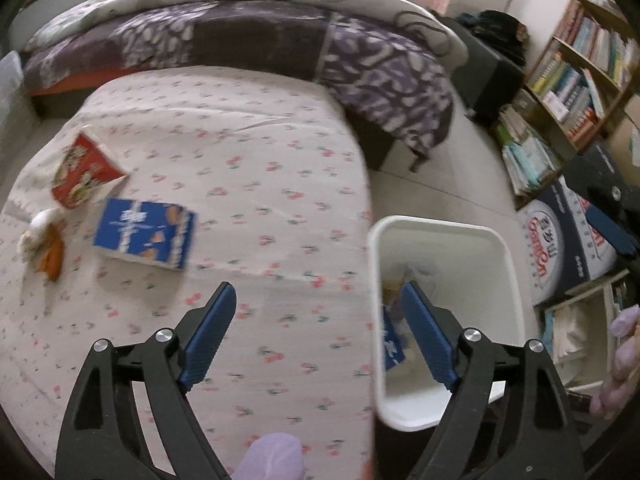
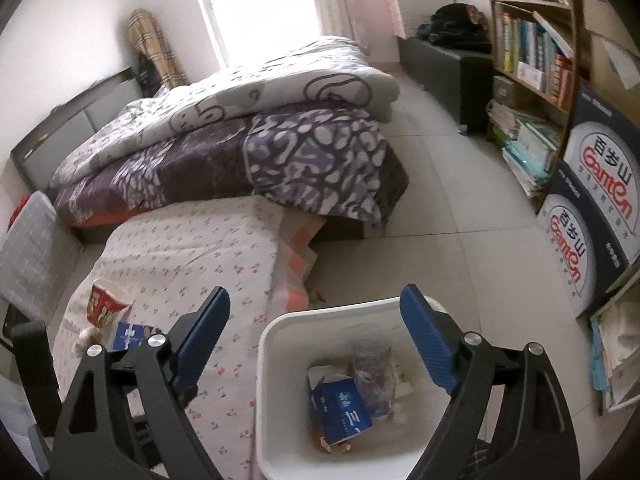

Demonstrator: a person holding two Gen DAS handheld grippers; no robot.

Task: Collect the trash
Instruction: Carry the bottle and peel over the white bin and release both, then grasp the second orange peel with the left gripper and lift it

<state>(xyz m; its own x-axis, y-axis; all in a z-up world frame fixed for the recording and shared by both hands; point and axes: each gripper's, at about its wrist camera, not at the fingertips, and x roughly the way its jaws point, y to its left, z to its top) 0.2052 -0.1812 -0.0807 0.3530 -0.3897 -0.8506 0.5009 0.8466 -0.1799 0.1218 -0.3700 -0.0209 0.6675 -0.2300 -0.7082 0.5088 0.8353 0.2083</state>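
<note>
A blue box (image 1: pixel 145 233), a red paper cup (image 1: pixel 85 171) lying on its side, and crumpled white tissue with orange peel (image 1: pixel 42 242) lie on the floral cloth (image 1: pixel 248 168). The cup (image 2: pixel 106 304) and blue box (image 2: pixel 130 334) also show in the right wrist view. A white bin (image 1: pixel 476 240) stands on the floor to the right of the cloth. In the right wrist view the bin (image 2: pixel 276 336) holds a blue carton (image 2: pixel 340 408) and clear plastic (image 2: pixel 374 364). My left gripper (image 1: pixel 318 294) is open and empty over the cloth's right edge. My right gripper (image 2: pixel 316 298) is open and empty above the bin.
A folded purple and white quilt (image 2: pixel 256 128) lies on the bed behind the cloth. A bookshelf (image 2: pixel 528 52) and stacked printed cartons (image 2: pixel 596 208) line the right wall. A dark bench (image 2: pixel 448 64) stands at the back. A grey lidded box (image 2: pixel 28 240) sits on the left.
</note>
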